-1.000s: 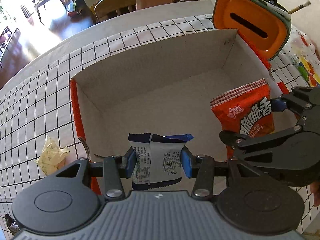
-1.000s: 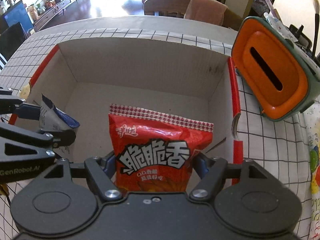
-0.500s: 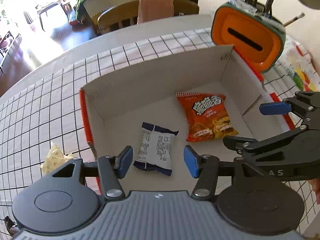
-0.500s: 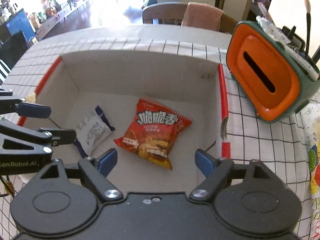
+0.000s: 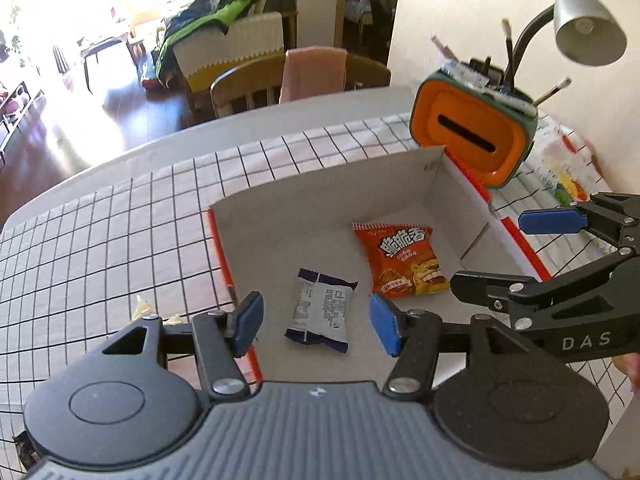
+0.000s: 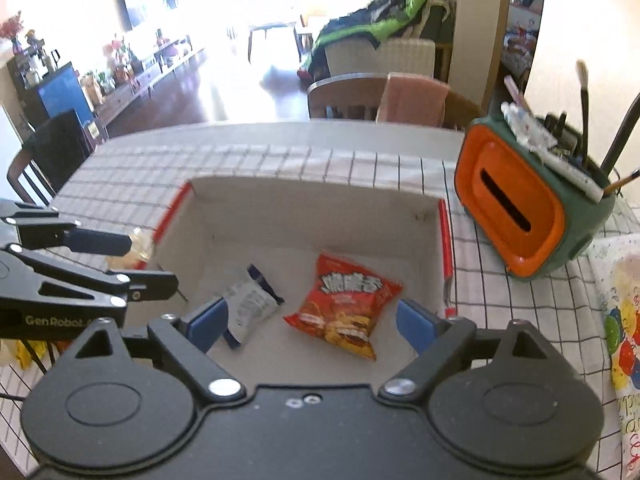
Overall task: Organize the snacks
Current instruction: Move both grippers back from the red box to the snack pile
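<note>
my right gripper [image 6: 310, 320]: jaws opening, nothing between | red snack bag [image 6: 344, 306] and white packet [image 6: 250, 304]: flat in cardboard box [image 6: 312, 204]

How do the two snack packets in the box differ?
The red packet is bigger and brightly printed with large characters and a cartoon mouth; the white packet is smaller, pale with dark blue ends and fine print. The red one lies nearer the box's right wall, the white one nearer its left. Both lie flat on the box floor, held by neither gripper.
</note>
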`<state>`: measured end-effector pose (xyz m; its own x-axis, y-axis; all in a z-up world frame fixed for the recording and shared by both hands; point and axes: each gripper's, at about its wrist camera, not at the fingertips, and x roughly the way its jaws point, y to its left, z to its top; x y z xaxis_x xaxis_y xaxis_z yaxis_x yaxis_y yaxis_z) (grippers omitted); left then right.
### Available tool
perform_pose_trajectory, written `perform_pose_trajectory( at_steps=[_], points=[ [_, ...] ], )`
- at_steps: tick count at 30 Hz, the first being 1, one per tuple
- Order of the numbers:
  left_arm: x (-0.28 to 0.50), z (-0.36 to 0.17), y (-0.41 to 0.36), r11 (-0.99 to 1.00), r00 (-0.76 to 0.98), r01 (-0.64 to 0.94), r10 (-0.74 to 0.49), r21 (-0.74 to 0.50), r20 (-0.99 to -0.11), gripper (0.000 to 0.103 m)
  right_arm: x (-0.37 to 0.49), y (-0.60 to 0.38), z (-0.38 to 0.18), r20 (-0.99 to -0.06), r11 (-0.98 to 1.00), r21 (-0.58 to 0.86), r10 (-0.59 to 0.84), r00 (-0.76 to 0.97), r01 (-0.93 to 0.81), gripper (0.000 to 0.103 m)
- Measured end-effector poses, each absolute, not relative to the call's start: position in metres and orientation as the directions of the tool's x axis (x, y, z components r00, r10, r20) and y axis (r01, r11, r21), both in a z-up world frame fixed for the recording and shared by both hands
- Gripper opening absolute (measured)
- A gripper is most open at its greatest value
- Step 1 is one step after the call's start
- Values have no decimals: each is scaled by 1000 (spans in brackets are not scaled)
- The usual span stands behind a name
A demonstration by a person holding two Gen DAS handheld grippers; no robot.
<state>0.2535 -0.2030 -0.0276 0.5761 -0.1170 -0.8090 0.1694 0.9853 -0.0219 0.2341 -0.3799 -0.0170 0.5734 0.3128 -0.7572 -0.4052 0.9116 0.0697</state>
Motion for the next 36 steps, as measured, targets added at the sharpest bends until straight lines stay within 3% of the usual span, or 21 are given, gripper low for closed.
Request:
perform_pose_trajectory(
  at_steps=[18,23,36],
  points=[
    [166,-3,-98,993,694,109,-102,-36,-713,76,171,-300,13,-648,862,105,437,624,-496,102],
    [141,-5,-62,996,706,78,-88,-47,-702,83,157,-268,7,-646,845,106,459,610,-524,103],
    [94,-28,27,999,736,7,-33,-41,-677,88,127,-198,-17,-668,816,153,501,550,-558,103]
  ],
)
